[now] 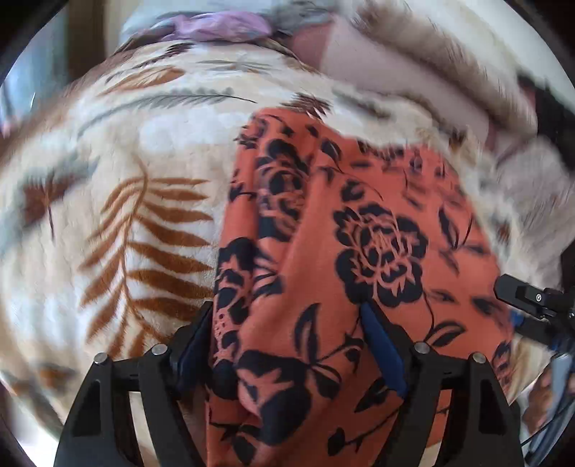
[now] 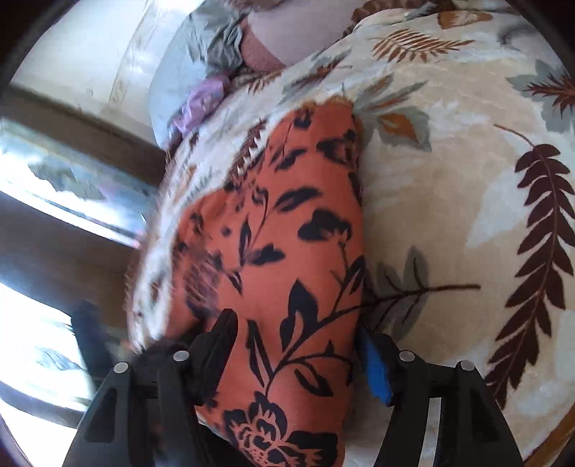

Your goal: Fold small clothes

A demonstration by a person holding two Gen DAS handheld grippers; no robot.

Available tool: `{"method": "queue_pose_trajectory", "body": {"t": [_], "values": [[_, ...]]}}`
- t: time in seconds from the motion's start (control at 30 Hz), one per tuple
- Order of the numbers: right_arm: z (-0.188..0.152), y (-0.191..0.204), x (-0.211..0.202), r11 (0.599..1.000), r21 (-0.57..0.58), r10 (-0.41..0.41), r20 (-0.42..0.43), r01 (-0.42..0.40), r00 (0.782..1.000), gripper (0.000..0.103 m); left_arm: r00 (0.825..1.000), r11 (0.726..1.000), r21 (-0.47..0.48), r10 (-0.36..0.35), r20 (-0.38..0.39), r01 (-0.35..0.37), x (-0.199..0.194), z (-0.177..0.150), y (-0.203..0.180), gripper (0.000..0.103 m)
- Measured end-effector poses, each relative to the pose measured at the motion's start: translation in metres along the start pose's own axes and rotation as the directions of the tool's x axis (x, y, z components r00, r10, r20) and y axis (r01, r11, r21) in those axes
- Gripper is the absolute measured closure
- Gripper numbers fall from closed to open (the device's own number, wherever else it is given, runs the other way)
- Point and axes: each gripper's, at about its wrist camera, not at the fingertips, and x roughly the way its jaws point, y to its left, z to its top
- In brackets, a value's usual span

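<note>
An orange garment with black flower print (image 1: 359, 251) lies on a cream leaf-patterned blanket (image 1: 125, 179). In the left wrist view it runs from the middle down between my left gripper's fingers (image 1: 287, 323), which stand wide with cloth bunched between them. The right gripper's black finger (image 1: 521, 292) shows at the right edge. In the right wrist view the garment (image 2: 287, 251) stretches up from between my right gripper's fingers (image 2: 294, 334), which also stand wide around the cloth. Both views are blurred by motion.
The blanket (image 2: 449, 197) covers a bed. Grey and purple cloth (image 1: 215, 25) and a pinkish pillow (image 1: 377, 54) lie at the far end. A window and wooden frame (image 2: 72, 179) are at the left of the right wrist view.
</note>
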Motion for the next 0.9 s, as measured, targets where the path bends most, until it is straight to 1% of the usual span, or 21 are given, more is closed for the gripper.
{"method": "queue_pose_trajectory", "body": {"t": [0.03,0.13,0.17,0.2,0.23,0.27,0.33,0.37,0.4,0.43,0.47,0.5,0.53,0.6,0.67,0.7,0.73,0.77,0.83,0.87,0.9], "values": [[0.008,-0.005,-0.002,0.999,0.039,0.026,0.011,-0.026,1.000,0.030,1.000,1.000,0.023,0.015,0.002,-0.015,-0.002,0.000,-0.003,0.021],[0.031,-0.017,0.014,0.996,0.083,0.020,-0.001,-0.019,1.000,0.030,0.999,0.998,0.052,0.037,0.017,-0.038,-0.003,-0.001,-0.009,0.020],[0.037,-0.021,0.026,0.994,0.101,0.035,-0.042,-0.031,0.998,0.035,0.999,0.999,0.038,0.028,0.016,-0.029,-0.003,-0.002,-0.007,0.020],[0.042,-0.018,0.036,0.995,0.088,0.041,-0.072,-0.035,0.997,0.055,1.000,0.999,0.030,0.023,0.017,-0.024,-0.003,-0.002,-0.006,0.020],[0.042,-0.008,0.034,0.999,0.035,0.001,-0.057,0.001,0.998,0.063,1.000,0.999,0.031,0.023,0.020,-0.024,-0.004,-0.004,-0.006,0.020],[0.041,0.008,0.026,0.998,-0.044,-0.035,-0.021,0.034,0.999,0.067,0.999,0.999,0.033,0.024,0.023,-0.025,-0.004,-0.005,-0.006,0.020],[0.031,0.034,0.012,0.978,-0.177,-0.099,0.069,0.110,0.993,0.069,0.999,0.999,0.033,0.021,0.027,-0.022,-0.004,-0.005,-0.004,0.020],[0.027,0.033,0.019,0.966,-0.205,-0.150,0.065,0.160,0.987,0.069,0.999,0.999,0.035,0.020,0.027,-0.021,-0.002,-0.007,-0.004,0.019],[0.028,0.021,0.032,0.969,-0.171,-0.181,0.008,0.180,0.983,0.067,0.999,0.999,0.046,0.019,0.029,-0.021,-0.002,-0.007,-0.005,0.019],[0.031,0.008,0.034,0.984,-0.107,-0.147,-0.012,0.145,0.989,0.057,0.999,0.998,0.052,0.020,0.035,-0.022,-0.002,-0.006,-0.007,0.019],[0.034,-0.003,0.027,0.997,-0.032,-0.069,-0.001,0.069,0.998,0.054,0.999,0.999,0.049,0.016,0.037,-0.018,-0.003,-0.007,-0.006,0.019],[0.037,-0.008,0.022,1.000,0.004,-0.028,0.015,0.028,1.000,0.050,0.999,0.999,0.049,0.012,0.038,-0.014,-0.003,-0.007,-0.005,0.019],[0.041,-0.010,0.016,1.000,0.023,-0.004,0.035,0.003,0.999,0.038,0.999,0.999,0.053,0.012,0.036,-0.014,-0.002,-0.007,-0.005,0.019],[0.057,-0.019,0.012,0.995,0.094,0.036,0.087,-0.045,0.996,0.021,0.999,0.998,0.055,0.015,0.029,-0.017,-0.003,-0.005,-0.005,0.019],[0.075,-0.026,0.027,0.991,0.132,0.022,0.056,-0.029,0.998,0.019,1.000,0.999,0.049,0.017,0.025,-0.018,-0.002,-0.005,-0.005,0.019],[0.081,-0.026,0.037,0.995,0.105,-0.006,0.026,0.004,1.000,0.042,0.999,0.999,0.047,0.020,0.026,-0.021,-0.003,-0.005,-0.005,0.019],[0.085,-0.025,0.045,0.995,0.093,-0.028,-0.002,0.028,1.000,0.076,0.999,0.999,0.048,0.024,0.027,-0.025,-0.003,-0.005,-0.006,0.019],[0.084,-0.016,0.043,0.996,0.061,-0.062,0.005,0.062,0.998,0.076,0.999,0.999,0.046,0.024,0.029,-0.026,-0.002,-0.005,-0.006,0.019],[0.078,0.013,0.030,0.986,-0.089,-0.131,0.087,0.139,0.987,0.077,0.999,0.999,0.036,0.023,0.029,-0.024,-0.002,-0.005,-0.005,0.019],[0.076,0.017,0.031,0.979,-0.108,-0.164,0.091,0.173,0.982,0.077,0.999,0.999,0.043,0.026,0.029,-0.027,-0.002,-0.005,-0.006,0.019],[0.077,0.011,0.038,0.976,-0.089,-0.195,0.061,0.200,0.979,0.072,0.999,0.998,0.048,0.028,0.033,-0.030,-0.002,-0.006,-0.007,0.019]]}}
